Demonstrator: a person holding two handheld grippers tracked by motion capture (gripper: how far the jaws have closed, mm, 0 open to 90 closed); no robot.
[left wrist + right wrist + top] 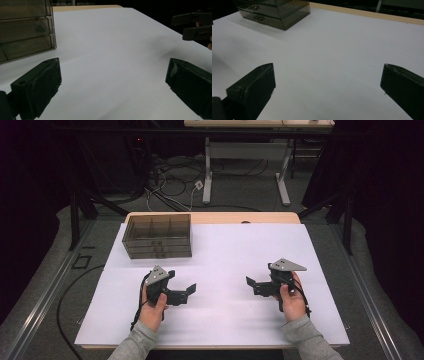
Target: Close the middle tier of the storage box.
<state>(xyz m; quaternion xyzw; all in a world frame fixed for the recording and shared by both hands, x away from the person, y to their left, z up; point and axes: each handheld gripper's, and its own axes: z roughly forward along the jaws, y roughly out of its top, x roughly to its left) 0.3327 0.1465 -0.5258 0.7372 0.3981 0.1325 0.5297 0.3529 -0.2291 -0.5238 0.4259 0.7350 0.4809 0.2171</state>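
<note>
Smoky plastic drawer box [157, 236] waits at eleven o'clock, so I hold my left gripper [186, 291] and right gripper [252, 284] wide open, empty, ready to reach it.

Lighting is uneven: the white sheet [225, 270] on the table is evenly and brightly lit from above, while the surrounding floor and room fall into near-black. Shadows on the sheet are soft and faint. No glare observed. The high view is slightly soft throughout. In both gripper views the near black jaws are dim and blurred, detail lost; the smoky drawer box [274, 12] stays reasonably sharp.
</note>
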